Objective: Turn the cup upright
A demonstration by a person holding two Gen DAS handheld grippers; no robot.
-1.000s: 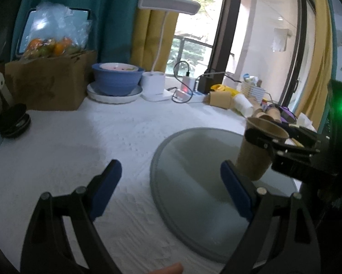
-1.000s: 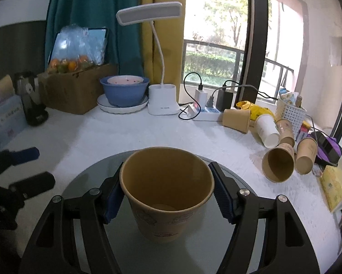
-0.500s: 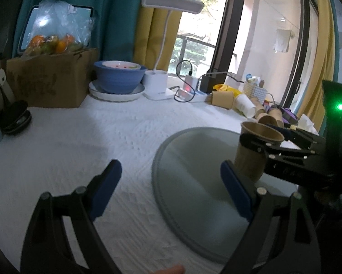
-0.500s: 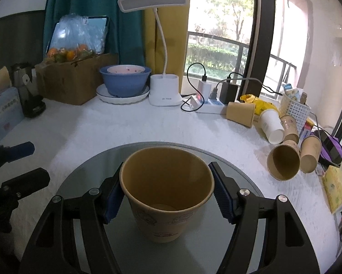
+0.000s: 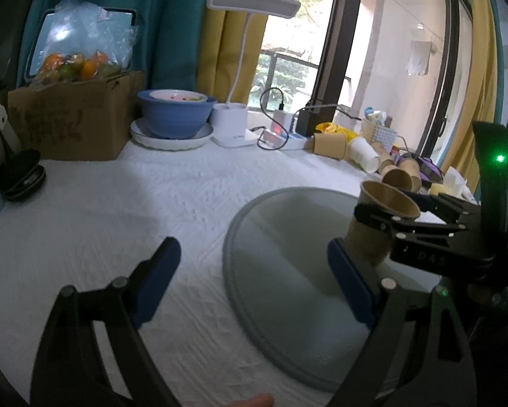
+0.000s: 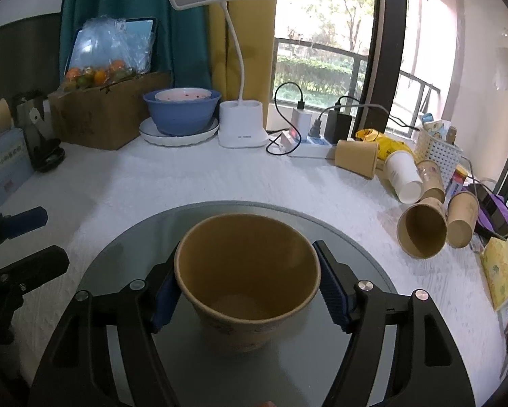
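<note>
A brown paper cup [image 6: 247,281] stands mouth up on the round grey glass plate [image 6: 125,257]. My right gripper [image 6: 247,295] is shut on the cup, its blue pads pressed against both sides just under the rim. The cup [image 5: 376,224] and the right gripper [image 5: 420,217] also show at the right of the left wrist view, over the plate [image 5: 288,257]. My left gripper [image 5: 254,285] is open and empty, low over the white cloth at the plate's left edge.
Several paper cups [image 6: 420,234] lie on their sides at the right. A white desk lamp [image 6: 242,132], power strip [image 6: 305,144], blue bowl on a plate [image 6: 181,115] and cardboard box with fruit [image 6: 108,115] stand at the back. A tissue pack [image 6: 501,271] lies far right.
The right gripper has lowered the cup a little toward the plate, still gripped. The left gripper has hardly moved.
</note>
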